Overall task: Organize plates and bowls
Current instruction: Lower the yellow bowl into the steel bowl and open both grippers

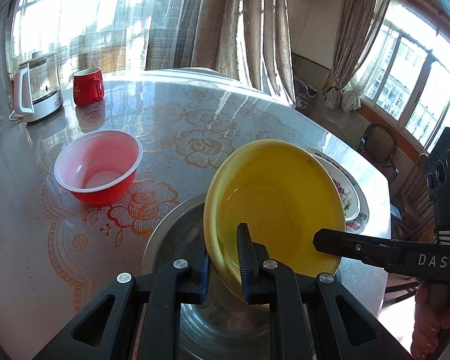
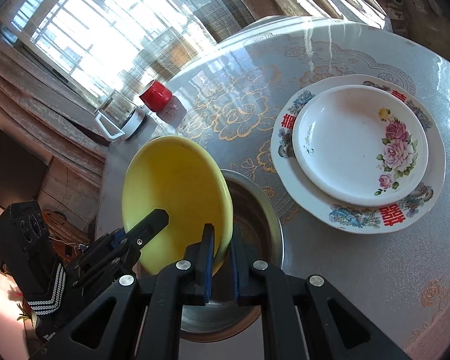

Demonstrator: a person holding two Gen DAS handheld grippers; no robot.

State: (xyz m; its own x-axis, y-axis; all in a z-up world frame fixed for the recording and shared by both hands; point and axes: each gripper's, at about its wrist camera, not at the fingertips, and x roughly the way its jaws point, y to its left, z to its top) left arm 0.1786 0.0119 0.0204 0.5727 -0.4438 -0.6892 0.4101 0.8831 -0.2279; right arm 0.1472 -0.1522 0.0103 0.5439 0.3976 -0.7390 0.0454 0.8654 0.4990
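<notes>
Yellow bowl (image 1: 273, 198) — pinched at its rim by left claw (image 1: 223, 258) and right claw (image 2: 222, 258), "DAS" on right claw

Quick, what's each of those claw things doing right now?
Left gripper: shut on the yellow bowl's rim.
Right gripper: shut on the same bowl's opposite rim.

A glossy round table with a floral-patterned cover (image 1: 195, 126) carries, at its far left edge, a clear glass kettle with white handle (image 1: 37, 90) just beside a red ceramic mug (image 1: 87, 86).
</notes>
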